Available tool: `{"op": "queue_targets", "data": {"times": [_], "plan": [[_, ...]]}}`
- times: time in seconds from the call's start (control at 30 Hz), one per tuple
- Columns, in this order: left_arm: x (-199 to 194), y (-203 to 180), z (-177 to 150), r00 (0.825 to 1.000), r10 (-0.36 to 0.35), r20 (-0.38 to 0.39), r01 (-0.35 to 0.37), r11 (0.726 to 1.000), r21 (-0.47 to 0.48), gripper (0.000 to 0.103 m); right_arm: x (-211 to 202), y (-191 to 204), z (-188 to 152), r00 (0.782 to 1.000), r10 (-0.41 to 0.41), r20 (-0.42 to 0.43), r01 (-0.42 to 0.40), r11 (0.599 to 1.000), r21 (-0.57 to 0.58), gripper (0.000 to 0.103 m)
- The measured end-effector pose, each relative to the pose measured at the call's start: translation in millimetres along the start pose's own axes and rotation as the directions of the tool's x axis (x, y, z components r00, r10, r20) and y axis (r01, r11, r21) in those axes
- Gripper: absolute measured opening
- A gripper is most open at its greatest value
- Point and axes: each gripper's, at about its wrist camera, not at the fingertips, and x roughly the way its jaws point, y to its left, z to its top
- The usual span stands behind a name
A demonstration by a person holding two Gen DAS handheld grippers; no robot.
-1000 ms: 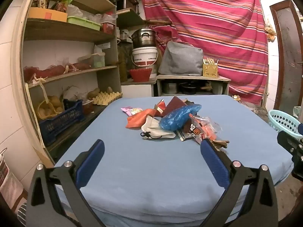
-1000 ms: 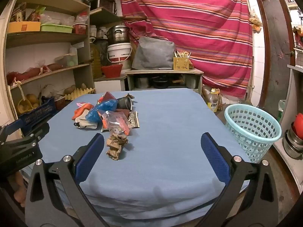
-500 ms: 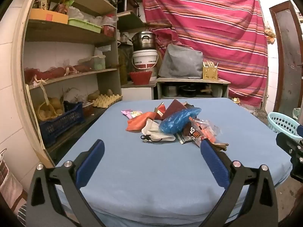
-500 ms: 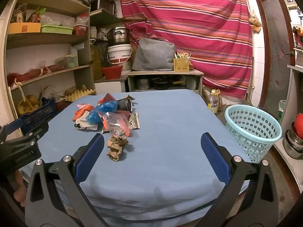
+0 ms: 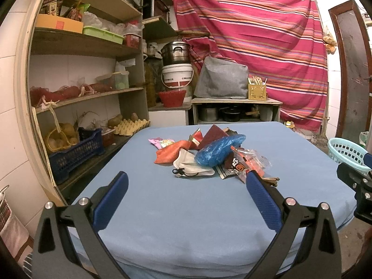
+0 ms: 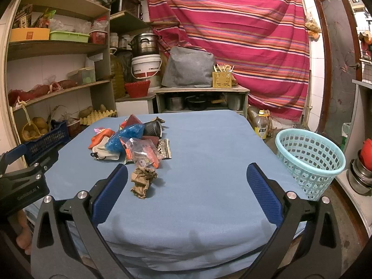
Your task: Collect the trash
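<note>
Trash sits heaped on the far-left part of the blue-covered counter (image 6: 209,162): a blue plastic bag (image 6: 125,137), an orange wrapper (image 5: 172,153), a white pouch (image 5: 188,165), a clear packet with orange print (image 6: 144,152), a dark cup (image 6: 152,129) lying on its side, and a few foil wrappers. A crumpled brown paper wad (image 6: 142,181) lies apart from the heap, nearer the front edge, which probably makes it the easiest first pick.

Both tools hover over the counter's near edge, well short of the pile. The left gripper (image 5: 186,200) has its fingers spread wide with nothing between them, aimed at the heap's left side. The right gripper (image 6: 186,193) is likewise spread and empty, its left finger just beside the brown wad in the picture.

A pale turquoise basket (image 6: 309,160) stands on the floor off the counter's right side, apparently empty, so it is the likely bin. Its place favours the right gripper for carrying pieces over. Nothing looks collected yet; the task seems at its very start.
</note>
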Motion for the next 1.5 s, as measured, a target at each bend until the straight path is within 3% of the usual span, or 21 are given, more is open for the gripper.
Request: {"op": "queue_targets", "data": {"times": [1.5], "plan": [[-3.9,-1.0,1.0,1.0,-0.003,0.016,0.003,1.0,-0.003,0.099,-4.9,-2.7,-1.4,0.999,-0.005,0.035,0.005,1.0,-0.006,0.099]]}}
